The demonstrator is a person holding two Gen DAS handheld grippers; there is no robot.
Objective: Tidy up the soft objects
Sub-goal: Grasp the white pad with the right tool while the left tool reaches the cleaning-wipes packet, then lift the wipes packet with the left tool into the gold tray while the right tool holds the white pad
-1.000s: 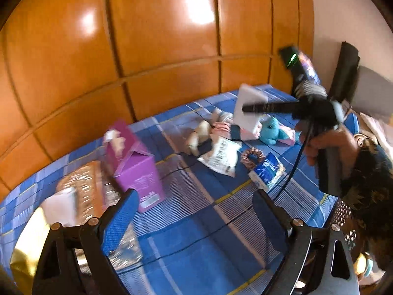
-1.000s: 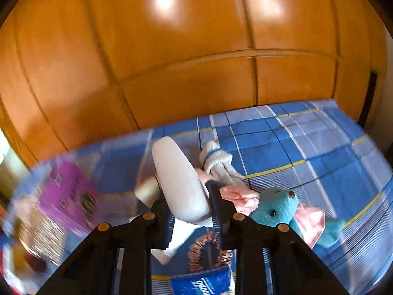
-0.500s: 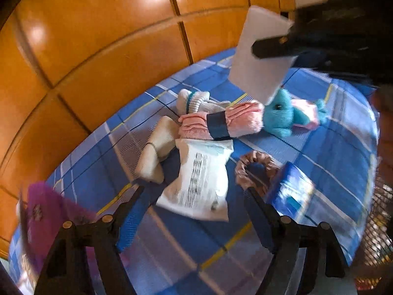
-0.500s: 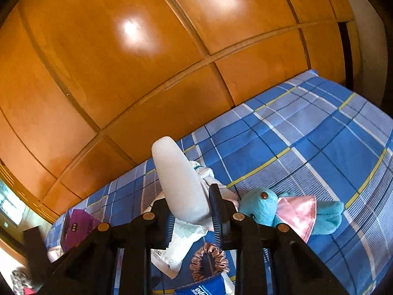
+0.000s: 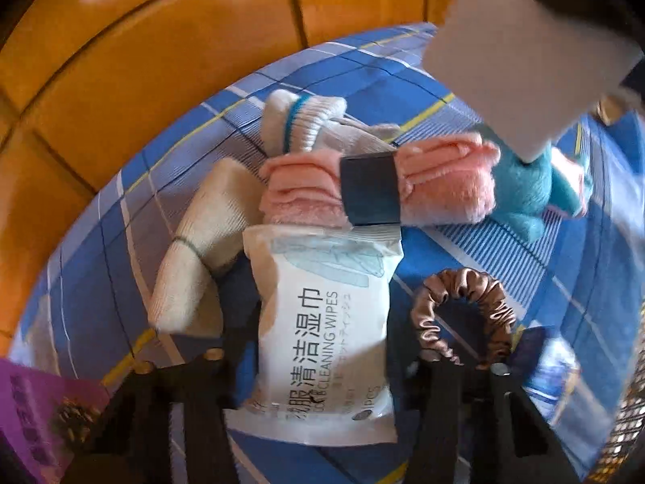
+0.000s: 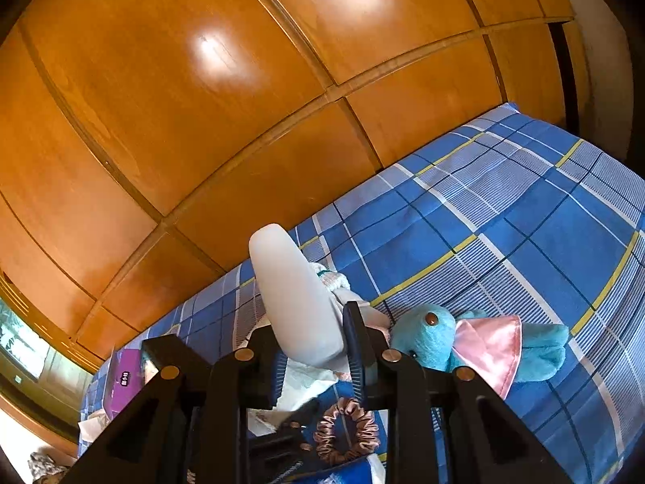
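A white cleaning wipes pack (image 5: 322, 314) lies on the blue plaid bedcover (image 5: 463, 92). My left gripper (image 5: 322, 318) points down over the pack. Its jaws are closing, and the fingers (image 5: 238, 302) pinch the pack's long sides. Just beyond the pack lie a pink folded towel (image 5: 443, 177) with a dark band, a cream sock (image 5: 193, 266) and a striped grey sock (image 5: 306, 121). My right gripper (image 6: 312, 339) is shut on a white foam block (image 6: 294, 302), held above the teal plush toy (image 6: 475, 339). That block (image 5: 524, 52) also fills the upper right of the left wrist view.
A brown scrunchie (image 5: 463, 306) lies right beside the left gripper's right finger, with a blue tissue pack (image 5: 556, 371) past it. A purple box (image 5: 28, 411) sits at the lower left. Wooden wardrobe panels (image 6: 201, 101) border the bed. A wire basket (image 5: 629, 423) shows at the right edge.
My left gripper swung right and came down over the wipes pack, and its jaws narrowed from wide open onto the pack. The right gripper rolled a little and kept hold of the white block.
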